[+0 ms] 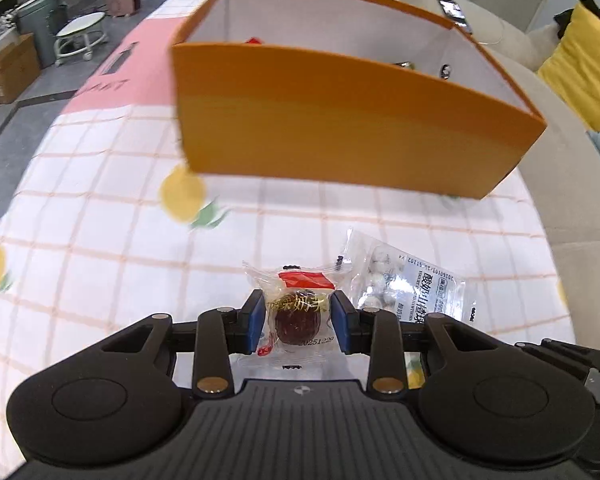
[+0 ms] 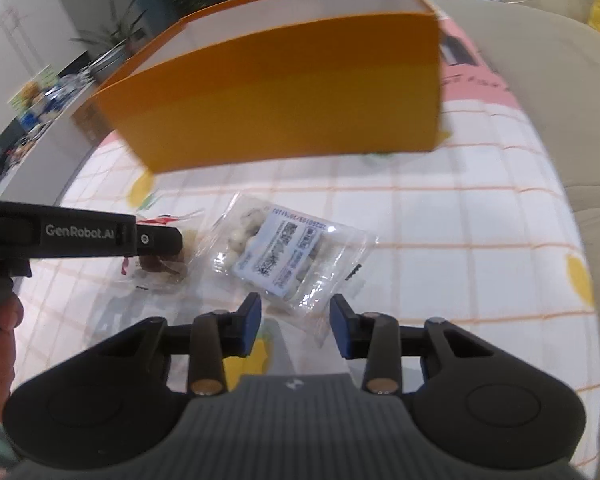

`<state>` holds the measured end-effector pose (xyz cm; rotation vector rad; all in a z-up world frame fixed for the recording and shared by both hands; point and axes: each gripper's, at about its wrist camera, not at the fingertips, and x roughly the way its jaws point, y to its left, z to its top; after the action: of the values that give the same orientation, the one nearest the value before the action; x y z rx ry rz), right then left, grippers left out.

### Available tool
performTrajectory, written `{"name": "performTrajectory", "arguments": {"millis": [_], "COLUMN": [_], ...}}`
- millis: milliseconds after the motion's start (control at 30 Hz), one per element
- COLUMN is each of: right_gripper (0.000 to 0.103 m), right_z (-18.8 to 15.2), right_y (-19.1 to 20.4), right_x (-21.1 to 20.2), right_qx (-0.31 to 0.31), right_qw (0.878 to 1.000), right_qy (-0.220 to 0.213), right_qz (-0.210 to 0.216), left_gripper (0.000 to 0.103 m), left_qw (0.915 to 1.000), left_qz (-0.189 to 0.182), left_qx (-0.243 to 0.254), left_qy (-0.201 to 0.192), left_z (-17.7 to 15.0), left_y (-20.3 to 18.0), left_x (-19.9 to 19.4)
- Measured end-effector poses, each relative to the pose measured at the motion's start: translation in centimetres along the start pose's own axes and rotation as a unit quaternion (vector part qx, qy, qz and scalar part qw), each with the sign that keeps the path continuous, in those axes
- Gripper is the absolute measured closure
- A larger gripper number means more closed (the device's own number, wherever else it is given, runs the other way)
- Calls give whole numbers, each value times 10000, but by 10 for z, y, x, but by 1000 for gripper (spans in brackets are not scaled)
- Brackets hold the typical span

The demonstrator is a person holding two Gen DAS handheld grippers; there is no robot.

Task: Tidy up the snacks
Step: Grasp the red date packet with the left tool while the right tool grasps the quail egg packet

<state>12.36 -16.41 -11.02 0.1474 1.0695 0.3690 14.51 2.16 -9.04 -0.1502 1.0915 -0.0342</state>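
A clear packet with a dark red date candy (image 1: 298,314) lies on the checked tablecloth. My left gripper (image 1: 299,322) has its blue pads on both sides of this packet and is shut on it; it also shows in the right wrist view (image 2: 160,258). A clear packet of white balls with a printed label (image 2: 284,256) lies just right of it (image 1: 404,280). My right gripper (image 2: 296,322) is open, its pads either side of that packet's near edge. An open orange box (image 1: 340,136) with a white inside stands behind both packets (image 2: 284,92) and holds a few small snacks.
The tablecloth (image 1: 100,220) has a pink band at the far end. A beige sofa (image 1: 572,160) with a yellow cushion (image 1: 584,68) and a phone (image 1: 454,12) runs along the right side. The left gripper's arm (image 2: 80,232) crosses the right wrist view at left.
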Motion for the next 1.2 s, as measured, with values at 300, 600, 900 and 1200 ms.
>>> {"name": "performTrajectory", "arguments": {"millis": [300, 600, 900, 1200], "right_gripper": [68, 53, 25, 25], "right_z": [-11, -24, -16, 6], "right_y": [19, 45, 51, 57], "right_x": [-11, -26, 0, 32], "right_qx": [-207, -1176, -2497, -2927], "right_qw": [9986, 9929, 9674, 9554], "right_qy": [183, -167, -419, -267], "right_qz": [443, -23, -19, 295], "left_gripper": [64, 65, 63, 62], "left_qw": [9998, 9997, 9997, 9999], "left_qz": [58, 206, 147, -100], "left_qx": [-137, -119, 170, -19], "left_qy": [-117, -75, 24, -59], "left_z": [-17, -20, -31, -30], "left_y": [13, 22, 35, 43], "left_x": [-14, -26, -27, -19]}}
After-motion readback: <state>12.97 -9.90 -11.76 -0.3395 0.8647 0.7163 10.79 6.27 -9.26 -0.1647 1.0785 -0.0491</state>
